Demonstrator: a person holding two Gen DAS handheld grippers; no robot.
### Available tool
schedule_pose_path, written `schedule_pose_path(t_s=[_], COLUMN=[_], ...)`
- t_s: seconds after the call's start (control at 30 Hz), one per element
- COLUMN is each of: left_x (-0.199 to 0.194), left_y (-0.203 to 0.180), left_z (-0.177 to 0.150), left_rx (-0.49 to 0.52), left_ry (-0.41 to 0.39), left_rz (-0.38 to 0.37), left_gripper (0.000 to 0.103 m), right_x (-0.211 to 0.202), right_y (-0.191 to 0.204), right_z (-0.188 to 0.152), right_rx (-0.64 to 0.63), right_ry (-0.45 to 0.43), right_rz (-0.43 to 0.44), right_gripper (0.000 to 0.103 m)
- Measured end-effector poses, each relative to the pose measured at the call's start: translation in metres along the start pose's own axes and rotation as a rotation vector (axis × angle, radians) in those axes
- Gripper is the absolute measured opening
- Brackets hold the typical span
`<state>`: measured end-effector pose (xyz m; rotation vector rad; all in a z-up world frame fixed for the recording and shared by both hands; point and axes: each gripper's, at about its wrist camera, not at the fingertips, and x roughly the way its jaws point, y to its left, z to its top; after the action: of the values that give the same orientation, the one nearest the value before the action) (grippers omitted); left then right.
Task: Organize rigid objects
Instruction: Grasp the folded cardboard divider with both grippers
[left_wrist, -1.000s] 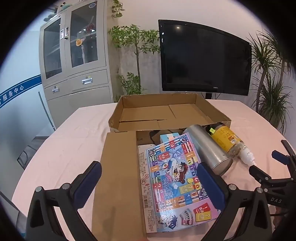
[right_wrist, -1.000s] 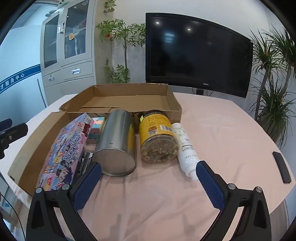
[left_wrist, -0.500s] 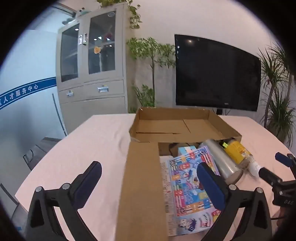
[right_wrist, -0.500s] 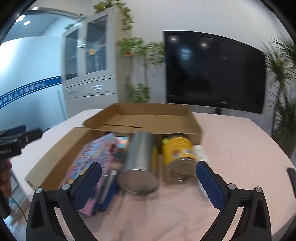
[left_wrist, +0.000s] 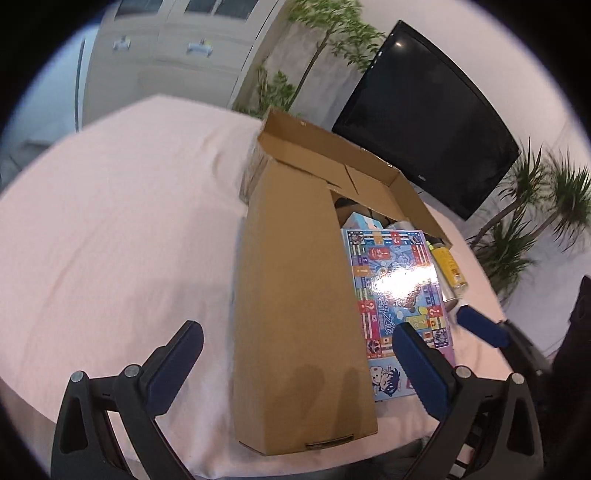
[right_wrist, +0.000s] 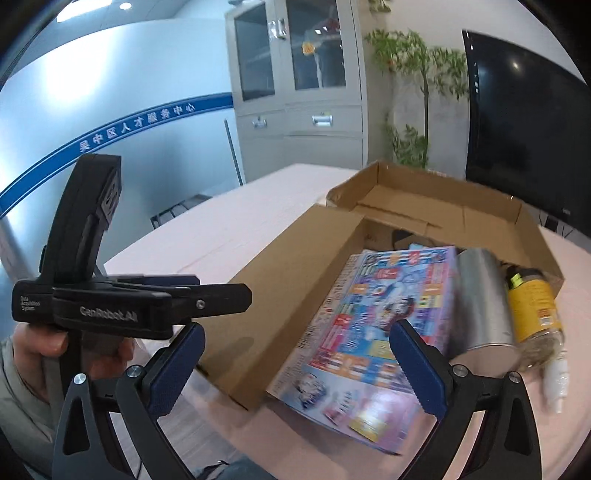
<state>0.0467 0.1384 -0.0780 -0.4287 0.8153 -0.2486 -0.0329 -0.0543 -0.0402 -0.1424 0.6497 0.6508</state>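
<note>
Pink-clothed surface (left_wrist: 110, 229) carrying an open cardboard box (left_wrist: 369, 184), one long flap (left_wrist: 299, 302) laid flat toward the camera. Game box (left_wrist: 399, 288) with a bright cartoon cover lying half out of the carton, just right of the flap, glare across its middle. Past it, a metal can (right_wrist: 484, 299) on its side, touching the game box edge; next over, a yellow-labelled jar (right_wrist: 532, 306), also on its side; then a white bottle (right_wrist: 556, 380), tip pointing outward, only partly in frame. Small light-blue item (left_wrist: 364, 221) deeper inside the carton, too hidden to identify. Left gripper (left_wrist: 295, 365) hovering low over the flap, blue pads (left_wrist: 177, 362) wide apart, nothing between them. Right gripper (right_wrist: 295, 369) likewise spread wide and empty, near corner of the game box lying between its pads in view, contact not discernible. From the right wrist view, left gripper seen side-on at far left, held in a hand (right_wrist: 40, 343). Right gripper's blue tip (left_wrist: 480, 325) visible in the left wrist view beside the game box. Behind: dark screen (left_wrist: 428, 122), grey cabinet (right_wrist: 299, 88), potted plants (left_wrist: 532, 221). Both views blurred.
</note>
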Motion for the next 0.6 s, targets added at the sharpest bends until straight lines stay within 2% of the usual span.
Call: schedule_pose_path(t_s=[0.03, 0.23, 0.3, 0.47, 0.53, 0.6], left_x=[0.004, 0.026, 0.032, 0.041, 0.039, 0.038], left_y=[0.007, 0.028, 0.031, 0.023, 0.022, 0.02], left_z=[0.001, 0.007, 0.01, 0.018, 0.019, 0.019], left_rx=[-0.019, -0.11, -0.122, -0.111, -0.111, -0.102], left_ry=[0.032, 0.173, 0.212, 0.258, 0.267, 0.264], left_rz=[-0.071, -0.286, -0.352, -0.414, -0.453, -0.464], left_gripper=[0.101, 0.101, 0.098, 0.095, 0.095, 0.094], right_x=[0.003, 0.037, 0.046, 0.072, 0.087, 0.099], right_y=[0.004, 0.013, 0.017, 0.035, 0.04, 0.035], right_z=[0.001, -0.005, -0.007, -0.004, -0.003, -0.004], right_rx=[0.002, -0.011, -0.001, 0.006, 0.001, 0.02], right_ry=[0.011, 0.098, 0.122, 0.184, 0.207, 0.232], right_rz=[0.004, 0.032, 0.043, 0.03, -0.023, -0.055], right_gripper=[0.101, 0.101, 0.101, 0.101, 0.101, 0.096])
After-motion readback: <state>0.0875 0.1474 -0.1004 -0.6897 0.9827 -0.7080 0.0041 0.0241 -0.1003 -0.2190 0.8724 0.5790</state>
